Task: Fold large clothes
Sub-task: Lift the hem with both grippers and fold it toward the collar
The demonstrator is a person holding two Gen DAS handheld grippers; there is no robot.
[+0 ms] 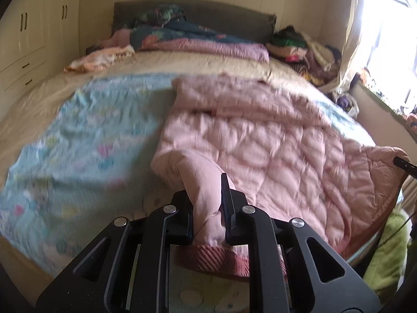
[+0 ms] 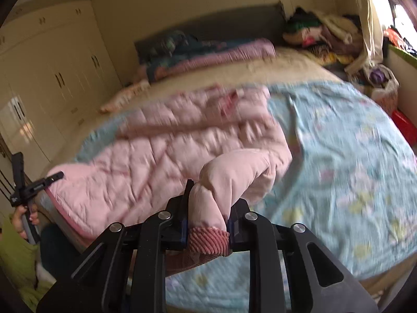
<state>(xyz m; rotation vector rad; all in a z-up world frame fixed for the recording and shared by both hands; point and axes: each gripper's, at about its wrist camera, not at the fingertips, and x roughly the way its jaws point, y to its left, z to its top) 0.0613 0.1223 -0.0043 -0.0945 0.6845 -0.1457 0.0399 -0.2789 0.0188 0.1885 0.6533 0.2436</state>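
Note:
A pink quilted padded garment [image 1: 255,140] lies spread on a light blue patterned sheet [image 1: 86,130] on the bed. It also shows in the right wrist view [image 2: 166,146]. My left gripper [image 1: 208,208] is shut on a bunched corner of the garment with a dark pink ribbed hem [image 1: 208,258]. My right gripper [image 2: 208,214] is shut on another bunched corner with its ribbed cuff [image 2: 208,240]. Both corners are lifted at the near edge of the bed. The other gripper shows at the left edge of the right wrist view [image 2: 31,185].
Folded bedding [image 1: 198,41] lies by the dark headboard [image 1: 195,13]. A pile of clothes [image 1: 305,49] sits at the bed's far right corner. Cream wardrobes [image 2: 47,78] line the left wall. A bright curtained window [image 1: 375,26] is on the right.

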